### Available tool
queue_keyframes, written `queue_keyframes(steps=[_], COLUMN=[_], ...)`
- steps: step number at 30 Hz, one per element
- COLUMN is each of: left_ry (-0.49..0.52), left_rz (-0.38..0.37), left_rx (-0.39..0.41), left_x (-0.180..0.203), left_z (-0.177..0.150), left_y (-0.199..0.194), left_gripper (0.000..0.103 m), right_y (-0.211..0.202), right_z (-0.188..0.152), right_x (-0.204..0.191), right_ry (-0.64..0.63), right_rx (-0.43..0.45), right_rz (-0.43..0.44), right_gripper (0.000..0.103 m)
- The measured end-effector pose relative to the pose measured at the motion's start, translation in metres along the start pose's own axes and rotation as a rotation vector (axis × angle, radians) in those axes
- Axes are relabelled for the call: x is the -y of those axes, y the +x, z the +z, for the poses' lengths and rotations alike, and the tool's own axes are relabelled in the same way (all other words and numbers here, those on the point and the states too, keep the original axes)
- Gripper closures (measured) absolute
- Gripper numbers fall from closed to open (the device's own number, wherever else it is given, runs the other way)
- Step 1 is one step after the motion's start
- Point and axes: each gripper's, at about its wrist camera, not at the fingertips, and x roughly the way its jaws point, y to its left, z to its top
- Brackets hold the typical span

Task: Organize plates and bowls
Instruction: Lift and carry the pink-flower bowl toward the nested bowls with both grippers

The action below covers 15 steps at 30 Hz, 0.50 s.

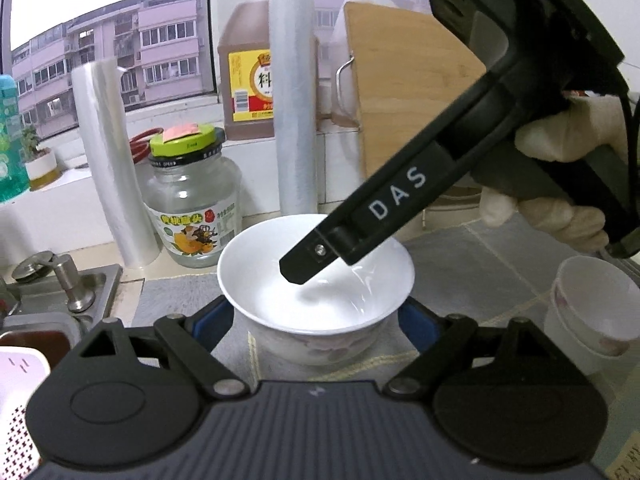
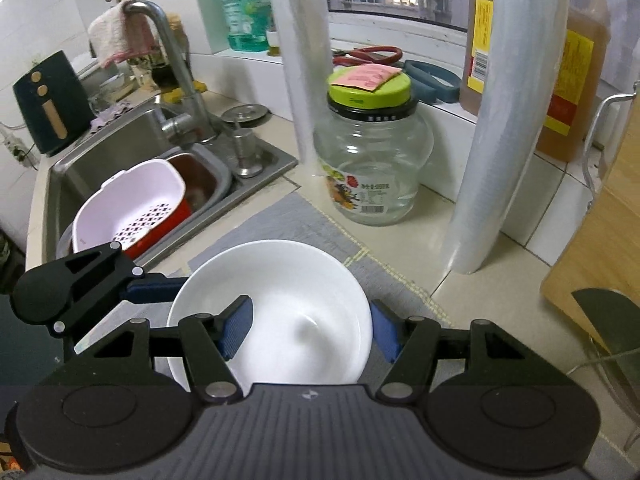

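A white bowl (image 1: 316, 284) with a floral outside stands on a grey mat (image 1: 180, 292). My left gripper (image 1: 316, 320) is open, its blue pads on either side of the bowl's base. My right gripper (image 2: 310, 330) is open over the same bowl (image 2: 280, 320): one pad (image 2: 238, 328) sits inside the bowl, the other outside its right rim. In the left wrist view one right finger (image 1: 304, 264) dips into the bowl. Stacked small white bowls (image 1: 592, 304) stand at the right.
A glass jar with a green lid (image 2: 370, 152), two rolls of plastic film (image 2: 504, 120), oil bottles (image 1: 248, 64) and a wooden board (image 1: 412, 92) stand behind the bowl. The sink (image 2: 120, 152) at the left holds a pink colander (image 2: 132, 204).
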Motion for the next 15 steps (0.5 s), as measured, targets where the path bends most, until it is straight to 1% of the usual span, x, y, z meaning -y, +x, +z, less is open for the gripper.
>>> queue_keyframes(steps=[9, 15], left_ry=[0.013, 0.026], left_rz=[-0.001, -0.030], left_rx=[-0.001, 0.013], left_x=[0.028, 0.051], left_z=[0.002, 0.006], left_y=[-0.023, -0.032], left_gripper=[0.014, 0.014], right_y=[-0.042, -0.069], right_z=[-0.023, -0.044], right_x=[-0.006, -0.002], right_ry=[-0.011, -0.002], right_rx=[0.041, 0.057], right_rz=[0.014, -0.014], right_gripper=[0.034, 0.034])
